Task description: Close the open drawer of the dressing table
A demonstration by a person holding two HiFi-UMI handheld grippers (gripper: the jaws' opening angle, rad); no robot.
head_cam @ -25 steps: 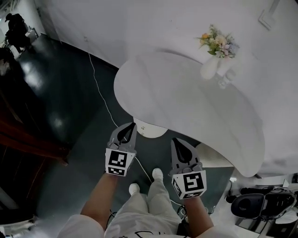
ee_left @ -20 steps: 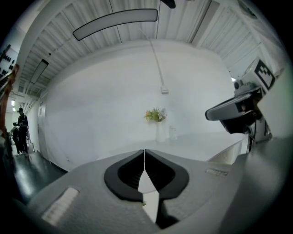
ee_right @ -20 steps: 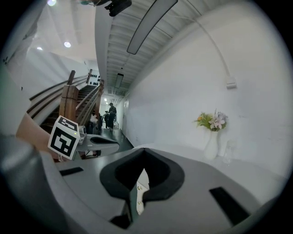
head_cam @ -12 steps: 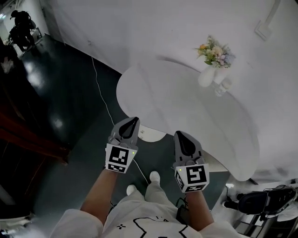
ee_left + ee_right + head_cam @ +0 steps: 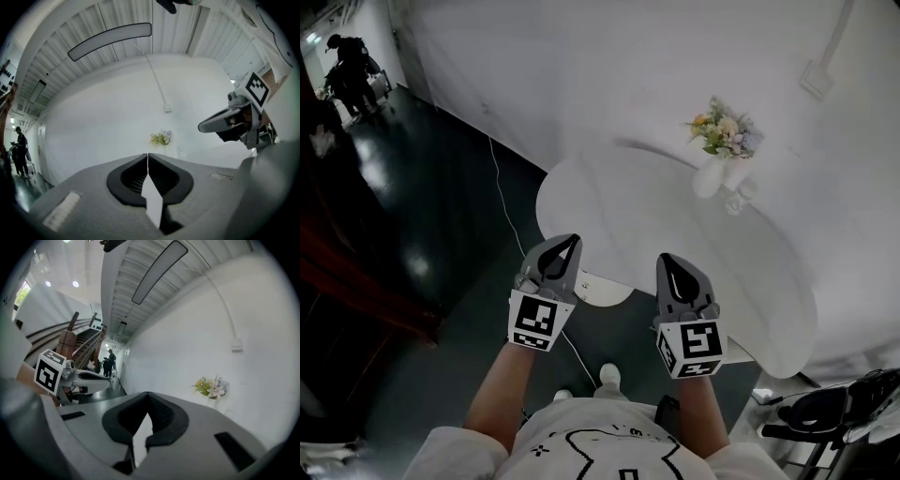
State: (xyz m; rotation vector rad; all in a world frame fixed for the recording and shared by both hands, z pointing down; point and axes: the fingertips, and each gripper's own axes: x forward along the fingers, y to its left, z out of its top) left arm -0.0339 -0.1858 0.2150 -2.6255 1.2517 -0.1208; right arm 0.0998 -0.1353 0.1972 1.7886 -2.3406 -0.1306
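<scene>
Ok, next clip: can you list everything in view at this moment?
dressing table: one, white, rounded top, against the wall
white piece: one, juts out under the table's near edge; possibly the drawer, cannot tell
vase of flowers: one, white vase, yellow and pale blooms, back of the tabletop
small clear item: one, beside the vase; too small to identify
cable: one, white, on the dark floor left of the table
wall box: one, white, above the table
black equipment: lower right, on the floor
people: distant, top left
shoe: one visible, white, below the table edge
left gripper: grey, shut, empty
right gripper: grey, shut, empty
</scene>
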